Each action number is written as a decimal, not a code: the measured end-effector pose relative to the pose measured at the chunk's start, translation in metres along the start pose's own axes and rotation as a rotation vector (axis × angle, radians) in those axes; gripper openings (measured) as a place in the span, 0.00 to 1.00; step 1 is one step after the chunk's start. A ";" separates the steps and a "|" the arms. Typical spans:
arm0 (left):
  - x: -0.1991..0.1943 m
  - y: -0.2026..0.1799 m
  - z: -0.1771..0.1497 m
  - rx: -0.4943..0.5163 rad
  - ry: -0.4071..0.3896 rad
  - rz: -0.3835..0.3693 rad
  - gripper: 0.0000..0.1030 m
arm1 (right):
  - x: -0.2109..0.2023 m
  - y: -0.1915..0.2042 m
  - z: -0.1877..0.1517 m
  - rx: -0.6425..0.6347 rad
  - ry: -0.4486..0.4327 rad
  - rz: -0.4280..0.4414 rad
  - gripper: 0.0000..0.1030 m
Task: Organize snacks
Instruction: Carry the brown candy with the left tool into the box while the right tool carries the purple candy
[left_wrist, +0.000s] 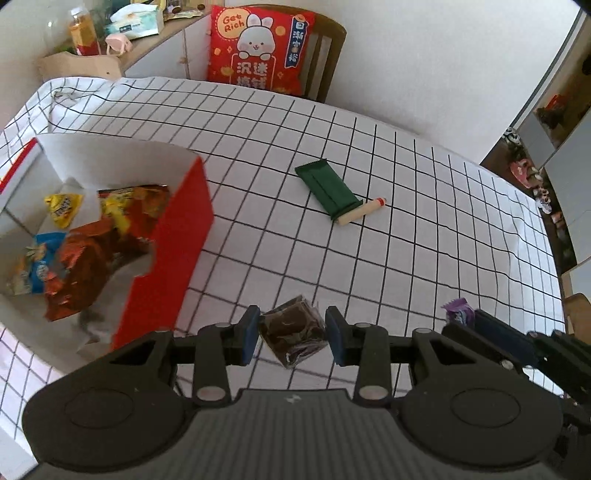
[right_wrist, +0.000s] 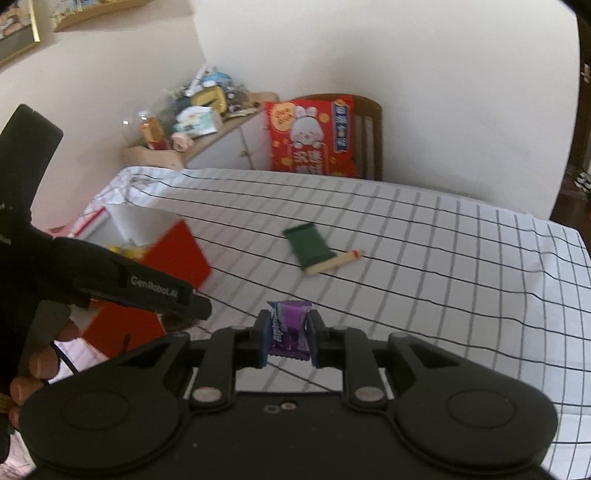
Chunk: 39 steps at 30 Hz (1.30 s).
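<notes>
My left gripper (left_wrist: 292, 334) is shut on a dark brown wrapped snack (left_wrist: 293, 334) and hangs above the checked tablecloth, just right of the red box (left_wrist: 173, 251). That box holds several snack packets (left_wrist: 85, 236). My right gripper (right_wrist: 288, 338) is shut on a small purple candy packet (right_wrist: 289, 328); the packet (left_wrist: 459, 311) also shows at the lower right of the left wrist view. A green wrapped bar (left_wrist: 328, 188) and a cream stick with a red tip (left_wrist: 364, 210) lie together mid-table. In the right wrist view the green bar (right_wrist: 308, 245) and stick (right_wrist: 334, 263) lie ahead, with the red box (right_wrist: 173, 254) at left.
A chair with a red rabbit cushion (left_wrist: 258, 48) stands behind the table's far edge. A cluttered sideboard (left_wrist: 110, 33) with a bottle and tissue pack is at the back left. A person's hand (right_wrist: 33, 354) holds the left gripper's handle at the left of the right wrist view.
</notes>
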<state>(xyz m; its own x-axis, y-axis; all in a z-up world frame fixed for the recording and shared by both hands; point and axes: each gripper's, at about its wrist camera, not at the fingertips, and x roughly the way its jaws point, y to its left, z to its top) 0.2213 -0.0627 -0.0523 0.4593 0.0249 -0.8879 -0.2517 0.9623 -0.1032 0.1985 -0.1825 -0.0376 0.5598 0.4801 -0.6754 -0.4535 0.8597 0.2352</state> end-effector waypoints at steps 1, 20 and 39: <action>-0.005 0.004 -0.002 0.000 -0.002 -0.003 0.37 | -0.002 0.004 0.000 -0.003 -0.002 0.006 0.17; -0.081 0.107 -0.013 -0.010 -0.091 -0.026 0.37 | -0.006 0.110 0.017 -0.076 -0.018 0.104 0.18; -0.065 0.233 0.031 -0.086 -0.143 0.142 0.37 | 0.065 0.188 0.034 -0.137 0.039 0.079 0.18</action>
<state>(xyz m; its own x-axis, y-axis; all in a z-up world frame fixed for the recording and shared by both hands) 0.1587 0.1684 -0.0049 0.5286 0.2025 -0.8244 -0.3916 0.9198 -0.0252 0.1734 0.0160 -0.0132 0.4922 0.5358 -0.6861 -0.5870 0.7862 0.1929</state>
